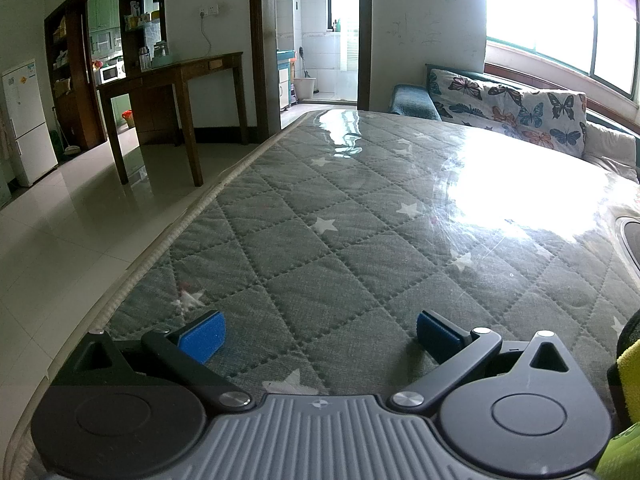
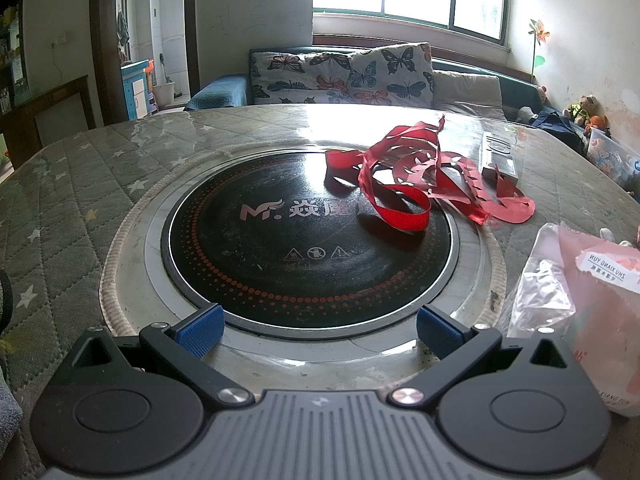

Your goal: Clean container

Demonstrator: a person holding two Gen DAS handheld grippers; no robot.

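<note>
Right wrist view, bottom of frame: right gripper [image 2: 319, 330] is spread wide with nothing between its blue pads [image 2: 200, 334], hanging low over the near rim of the round cooktop [image 2: 280, 248] set into the table [image 2: 72, 200]. Left wrist view, bottom: left gripper [image 1: 320, 334] is likewise released and empty, over bare quilted cover under clear film; a yellow cloth [image 1: 628, 364] shows at the right edge, touching nothing I can confirm.

Middle of right view: a red ribbon [image 2: 404, 184] lies tangled, partly on the black glass, partly on the cover. Lower right: a plastic bag [image 2: 580, 292], just beside the cooktop ring. Past the ribbon, a remote [image 2: 498, 156].

Container: no bowl, box or tub is identifiable in either view; I cannot tell where it is.

Risks, judged:
- ribbon loops could snag an open finger on a forward reach and drag across the glass;
- the bag could slide off if brushed;
- glare on the film hides the far table surface.
</note>
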